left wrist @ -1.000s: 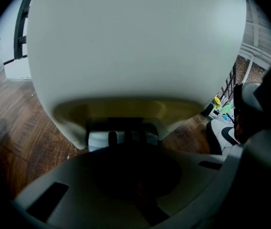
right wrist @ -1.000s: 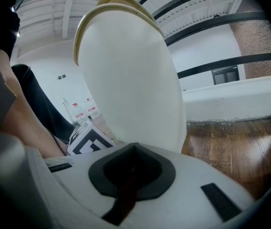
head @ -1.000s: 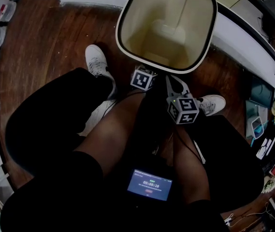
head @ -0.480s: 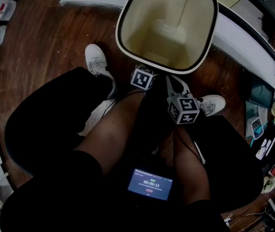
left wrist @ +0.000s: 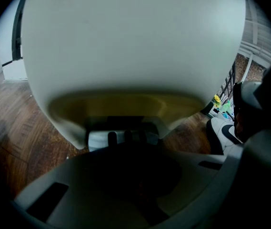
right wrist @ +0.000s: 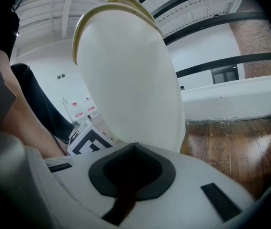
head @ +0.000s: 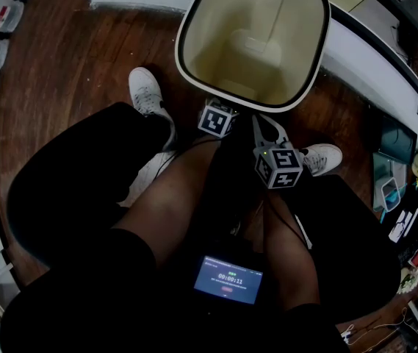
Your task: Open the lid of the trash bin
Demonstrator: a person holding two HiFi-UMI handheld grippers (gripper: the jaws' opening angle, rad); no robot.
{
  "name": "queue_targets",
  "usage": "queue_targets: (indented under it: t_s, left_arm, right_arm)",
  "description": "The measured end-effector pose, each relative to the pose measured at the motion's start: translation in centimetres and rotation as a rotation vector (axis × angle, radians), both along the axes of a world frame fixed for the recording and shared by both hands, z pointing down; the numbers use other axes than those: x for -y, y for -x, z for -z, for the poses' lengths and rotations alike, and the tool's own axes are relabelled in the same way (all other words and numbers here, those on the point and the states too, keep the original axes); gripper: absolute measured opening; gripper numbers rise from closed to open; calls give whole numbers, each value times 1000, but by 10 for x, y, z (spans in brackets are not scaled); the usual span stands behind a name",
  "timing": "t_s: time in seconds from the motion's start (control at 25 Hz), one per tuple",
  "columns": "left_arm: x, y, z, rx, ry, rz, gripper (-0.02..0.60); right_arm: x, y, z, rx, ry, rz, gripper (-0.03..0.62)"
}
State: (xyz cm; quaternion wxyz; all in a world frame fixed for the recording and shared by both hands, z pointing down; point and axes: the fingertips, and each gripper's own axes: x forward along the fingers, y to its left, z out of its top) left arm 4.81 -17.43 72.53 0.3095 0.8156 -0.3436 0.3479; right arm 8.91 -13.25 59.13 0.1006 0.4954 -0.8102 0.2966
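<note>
Facing the open bin (head: 216, 35), left tool (left wrist: 135, 171) clenched empty. Right tool (right wrist: 133, 171) clenched empty too, just beside it.

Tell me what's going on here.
A seated person holds a tool in each hand, low in front of a pale trash bin on a wood floor. The bin's top is already open: the head view looks straight down into its beige inside. The left tool and the right tool both sit close to the bin's near wall with their jaws together, gripping nothing. A small screen rests on the person's lap.
</note>
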Motion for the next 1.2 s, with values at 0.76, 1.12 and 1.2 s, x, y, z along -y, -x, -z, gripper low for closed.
queue_targets:
  t_s: [0.76,1.12,1.2]
  left_arm:
    - [1,-4,1,-33,-8,2,17]
    - [-2,-5,2,-64,-9,-6,17]
    - [-2,-4,3,-59,-14,-5,17]
  right_arm:
    - [1,-1,1,-7,-7,-3,5]
    - [-1,-2,0,-1,-1,-10,5]
    - [0,-2,0,-1,-3,-10,5]
